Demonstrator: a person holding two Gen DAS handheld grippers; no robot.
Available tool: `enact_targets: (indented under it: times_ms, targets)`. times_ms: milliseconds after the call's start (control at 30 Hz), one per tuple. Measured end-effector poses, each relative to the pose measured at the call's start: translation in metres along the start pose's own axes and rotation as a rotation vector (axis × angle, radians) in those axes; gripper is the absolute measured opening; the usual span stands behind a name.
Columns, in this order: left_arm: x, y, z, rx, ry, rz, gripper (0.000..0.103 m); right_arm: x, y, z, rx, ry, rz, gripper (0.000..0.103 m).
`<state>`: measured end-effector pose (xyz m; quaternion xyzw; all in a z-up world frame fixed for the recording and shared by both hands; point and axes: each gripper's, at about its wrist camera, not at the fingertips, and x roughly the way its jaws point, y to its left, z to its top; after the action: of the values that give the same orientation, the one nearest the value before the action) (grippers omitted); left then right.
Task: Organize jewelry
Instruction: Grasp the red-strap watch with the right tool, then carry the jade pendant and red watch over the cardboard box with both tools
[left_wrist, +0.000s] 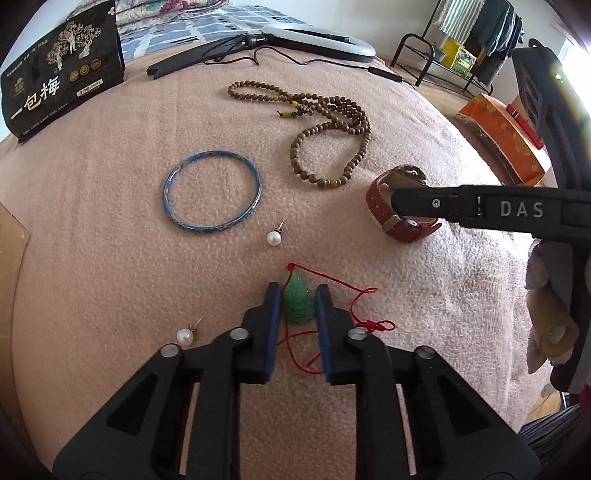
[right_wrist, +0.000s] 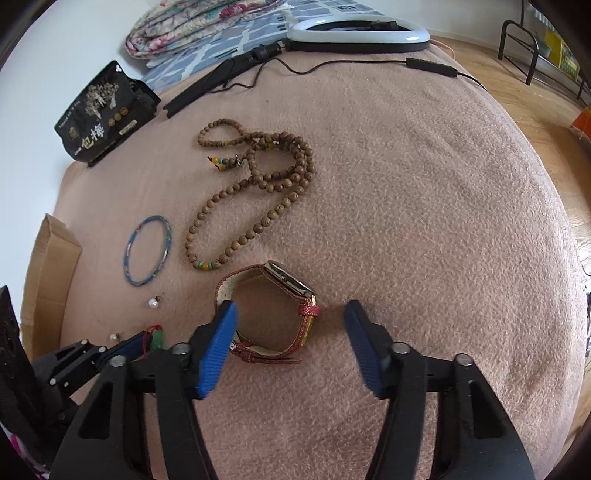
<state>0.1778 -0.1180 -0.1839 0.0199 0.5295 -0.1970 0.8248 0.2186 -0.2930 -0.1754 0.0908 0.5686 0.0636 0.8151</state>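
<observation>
left gripper narrowed around a green jade pendant on red cord, near centre of the blanket; contact cannot be confirmed. right gripper wide open, straddling the red-strapped watch, holding nothing. pendant likely hard, slick, chippable: grip its flanks. watch: rigid case, pliant strap; take the case.
</observation>
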Motion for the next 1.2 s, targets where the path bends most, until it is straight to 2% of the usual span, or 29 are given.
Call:
enact_targets:
  times_ms: [33,67,133,233,300,667,1200]
  targets:
    - [0.0,0.0,0.0,0.002,0.0,0.0,0.016,0.001,0.001,0.0,-0.005,0.0,-0.006,0.054]
    - [0.0,0.0,0.0,0.004,-0.001,0.001,0.016,0.001,0.002,0.0,-0.011,0.001,-0.014,0.048]
    - [0.0,0.0,0.0,0.006,-0.004,0.002,0.016,0.002,0.004,0.001,-0.023,0.005,-0.026,0.028]
    - [-0.001,-0.001,0.001,0.008,-0.01,0.006,0.015,0.003,0.003,0.001,-0.019,0.003,-0.036,0.014]
    - [-0.002,-0.001,0.001,0.007,-0.017,0.01,0.015,0.002,0.0,0.001,-0.008,-0.001,-0.032,0.011]
    - [-0.027,0.001,0.003,-0.01,-0.069,-0.003,0.015,-0.02,-0.004,-0.004,-0.002,-0.058,-0.036,0.009]
    - [-0.109,0.012,0.013,-0.061,-0.233,-0.076,0.015,-0.074,0.037,0.006,-0.049,-0.21,-0.007,0.009]
